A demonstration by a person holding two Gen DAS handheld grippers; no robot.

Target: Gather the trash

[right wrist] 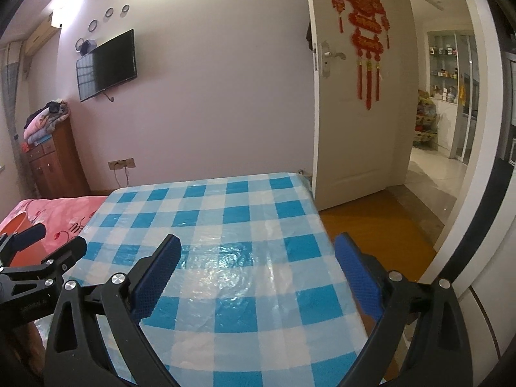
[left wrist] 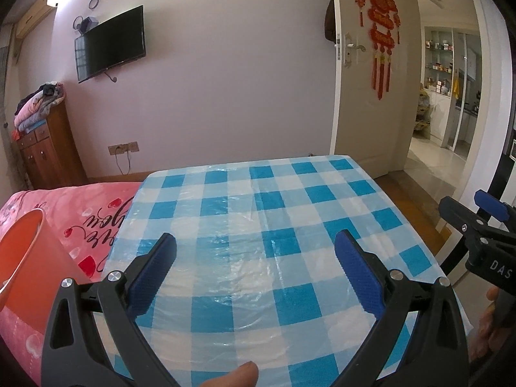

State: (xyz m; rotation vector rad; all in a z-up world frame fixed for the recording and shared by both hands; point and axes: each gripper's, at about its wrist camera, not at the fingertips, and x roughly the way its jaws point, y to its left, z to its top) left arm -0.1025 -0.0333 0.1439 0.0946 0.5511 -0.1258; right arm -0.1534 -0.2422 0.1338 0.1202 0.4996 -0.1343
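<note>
My left gripper (left wrist: 254, 242) is open and empty above a table covered with a blue-and-white checked plastic cloth (left wrist: 258, 200). My right gripper (right wrist: 258, 245) is open and empty above the same cloth (right wrist: 209, 213), near its right edge. An orange bin (left wrist: 25, 258) stands at the left, on the pink bedding, left of my left gripper; it also shows in the right wrist view (right wrist: 19, 225). No loose trash shows on the cloth. The right gripper shows at the right edge of the left wrist view (left wrist: 477, 225), and the left gripper at the left edge of the right wrist view (right wrist: 38, 251).
A pink bed cover (left wrist: 90, 213) lies left of the table. A wooden cabinet (left wrist: 48, 154) with folded blankets stands at the far left wall. A TV (left wrist: 109, 42) hangs on the wall. An open white door (right wrist: 351, 113) and orange floor (right wrist: 371, 229) lie to the right.
</note>
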